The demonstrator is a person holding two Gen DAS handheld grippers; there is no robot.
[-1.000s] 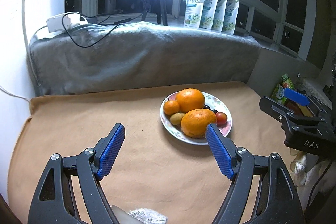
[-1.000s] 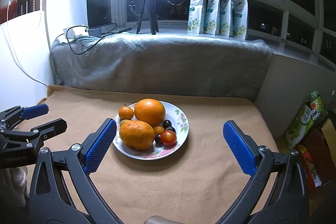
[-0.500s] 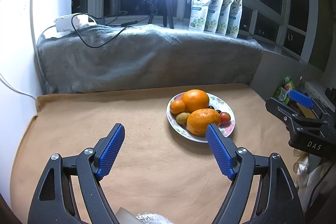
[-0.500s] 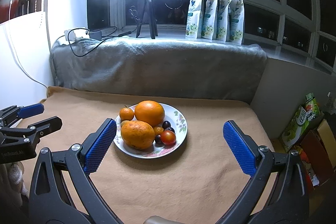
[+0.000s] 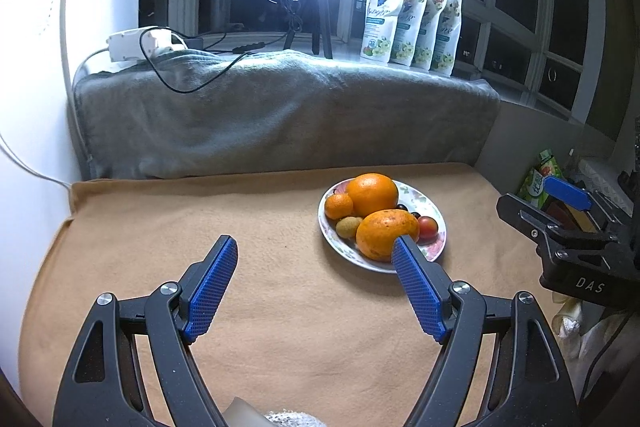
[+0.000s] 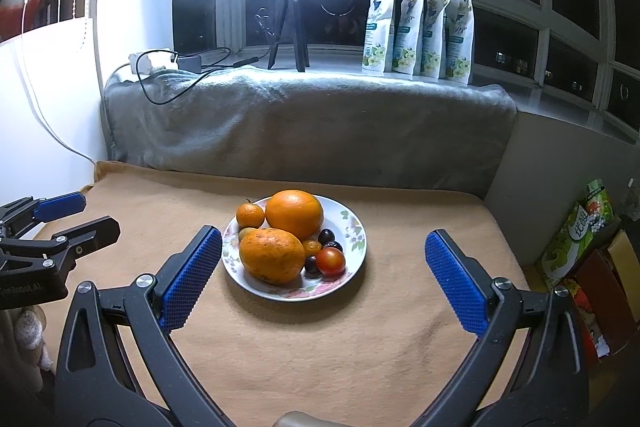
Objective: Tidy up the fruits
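Note:
A flowered plate point(image 6: 354, 229) point(image 5: 436, 219) stands on the tan cloth, heaped with fruit. On it lie a round orange point(image 6: 294, 213) point(image 5: 372, 193), a bigger blotchy orange point(image 6: 272, 255) point(image 5: 384, 233), a small mandarin point(image 6: 250, 215) point(image 5: 338, 206), a red tomato point(image 6: 330, 261) point(image 5: 427, 227), dark grapes point(image 6: 326, 236) and a small greenish fruit point(image 5: 348, 226). My left gripper point(image 5: 314, 251) hovers open, short and left of the plate, holding nothing. Open too, my right gripper point(image 6: 322, 245) frames the plate from the near side, nothing between its pads.
A grey blanket point(image 6: 304, 123) covers the raised ledge behind the cloth. Several pouches point(image 6: 420, 31), a tripod point(image 6: 290, 27) under a bright ring lamp, and a power strip point(image 5: 136, 45) with cables stand on the sill. Boxes and packets point(image 6: 588, 227) crowd the right edge.
Both views have drifted slightly, so the plate sits a little further right in the left wrist view. Both grippers stay open and the fruit has not moved.

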